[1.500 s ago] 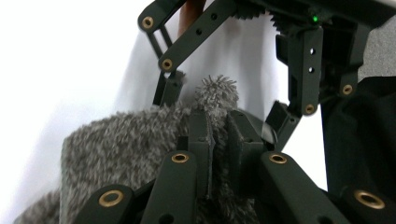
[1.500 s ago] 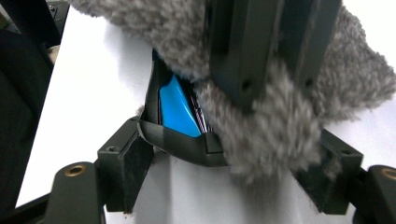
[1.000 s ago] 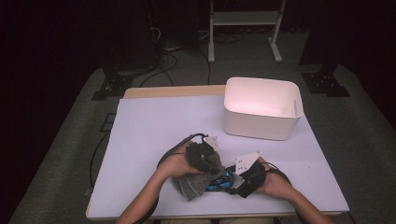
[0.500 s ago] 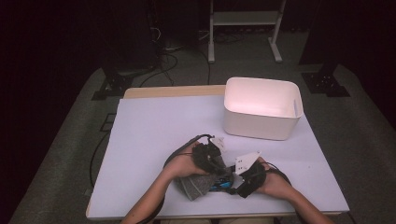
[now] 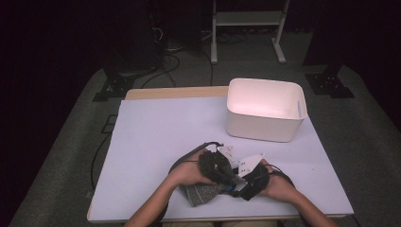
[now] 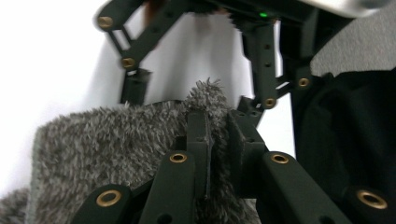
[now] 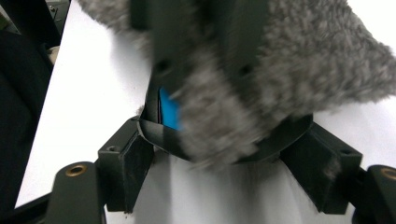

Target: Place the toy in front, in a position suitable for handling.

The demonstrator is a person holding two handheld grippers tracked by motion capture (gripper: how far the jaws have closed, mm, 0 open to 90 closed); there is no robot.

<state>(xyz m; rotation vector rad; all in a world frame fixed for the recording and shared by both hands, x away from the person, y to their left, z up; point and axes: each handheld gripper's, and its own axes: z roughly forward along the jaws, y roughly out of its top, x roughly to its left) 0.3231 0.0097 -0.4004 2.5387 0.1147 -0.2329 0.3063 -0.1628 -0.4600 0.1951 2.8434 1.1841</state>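
A grey fuzzy cloth point(image 5: 203, 194) lies at the table's front edge, under both hands. My left gripper point(image 5: 222, 172) is shut on a fold of this cloth point(image 6: 102, 140), its jaws point(image 6: 212, 121) pinched together on the pile. My right gripper point(image 5: 246, 182) faces it with its jaws wide apart point(image 7: 226, 144). A black band point(image 7: 159, 133) curves between those jaws, and a blue piece point(image 7: 169, 109) shows behind it. The cloth point(image 7: 317, 56) and the blurred left gripper point(image 7: 201, 37) reach in between the right jaws. The right gripper point(image 6: 191, 95) stands just beyond the cloth's tuft.
A white rectangular bin point(image 5: 265, 111) stands at the back right of the white table point(image 5: 156, 137). Black cables loop around the hands. A dark floor with stands and cables surrounds the table.
The left hand has slid to the right with the grey cloth, closing up against the right gripper. The right hand has stayed where it was.
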